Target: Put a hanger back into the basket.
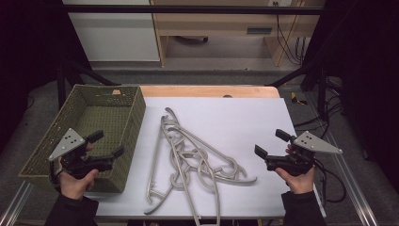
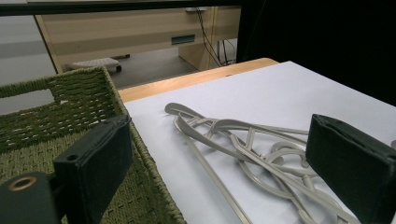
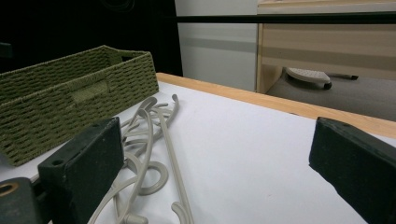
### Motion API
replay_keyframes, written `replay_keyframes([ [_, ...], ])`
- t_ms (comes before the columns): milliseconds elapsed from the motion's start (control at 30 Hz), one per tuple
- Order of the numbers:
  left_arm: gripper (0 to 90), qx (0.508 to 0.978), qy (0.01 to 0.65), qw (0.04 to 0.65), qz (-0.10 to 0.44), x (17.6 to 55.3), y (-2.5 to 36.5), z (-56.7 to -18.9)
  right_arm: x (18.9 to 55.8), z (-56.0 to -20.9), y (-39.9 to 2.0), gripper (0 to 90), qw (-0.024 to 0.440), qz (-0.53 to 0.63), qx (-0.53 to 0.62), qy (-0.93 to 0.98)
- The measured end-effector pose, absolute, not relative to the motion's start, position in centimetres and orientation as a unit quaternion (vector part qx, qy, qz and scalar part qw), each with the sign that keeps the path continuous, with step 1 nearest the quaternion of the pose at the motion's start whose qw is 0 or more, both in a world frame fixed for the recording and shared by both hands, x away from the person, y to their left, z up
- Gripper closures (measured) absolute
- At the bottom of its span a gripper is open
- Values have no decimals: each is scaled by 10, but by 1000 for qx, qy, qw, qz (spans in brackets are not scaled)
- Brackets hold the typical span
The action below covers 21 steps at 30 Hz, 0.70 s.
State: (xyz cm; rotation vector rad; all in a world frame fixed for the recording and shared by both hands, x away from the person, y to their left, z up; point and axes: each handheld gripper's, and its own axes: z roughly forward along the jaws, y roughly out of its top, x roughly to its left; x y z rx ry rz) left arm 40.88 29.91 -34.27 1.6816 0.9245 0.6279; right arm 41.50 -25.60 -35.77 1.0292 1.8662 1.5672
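Observation:
Several grey plastic hangers [image 1: 190, 162] lie tangled in a heap on the white sheet [image 1: 235, 117] at the table's middle. A green woven basket [image 1: 123, 120] stands at the left with nothing visible inside. My left gripper [image 1: 108, 144] is open, held over the basket's near right wall. My right gripper [image 1: 272, 142] is open too, hovering above the sheet to the right of the heap. The left gripper view has the hangers [image 2: 243, 140] lying between its wide jaws and the basket [image 2: 70, 121] at the left. The right gripper view has the hangers [image 3: 149, 140] and the basket [image 3: 70, 93] at its left.
The wooden table edge [image 1: 207, 91] runs along the back of the sheet. Beyond it are a light wooden cabinet [image 1: 226, 23] and cables [image 1: 291, 42] on the floor. A metal rail [image 1: 353, 188] borders the table's right side.

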Motion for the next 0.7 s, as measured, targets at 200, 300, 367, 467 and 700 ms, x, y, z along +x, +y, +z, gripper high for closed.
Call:
replay_keyframes([
  [200, 70, 706, 389, 530, 263, 409, 300, -344, 414, -357, -254, 48, 244, 566, 384, 687],
  [300, 70, 706, 390, 530, 263, 410, 301, -344, 414, -357, -249, 57, 246, 552, 387, 696],
  [367, 70, 706, 390, 529, 263, 410, 300, -345, 413, -356, -243, 59, 244, 545, 386, 703],
  [467, 70, 709, 389, 526, 262, 411, 300, -346, 411, -355, -233, 75, 240, 537, 384, 711],
  [700, 70, 712, 389, 524, 261, 412, 300, -348, 407, -358, -209, 85, 222, 506, 381, 741],
])
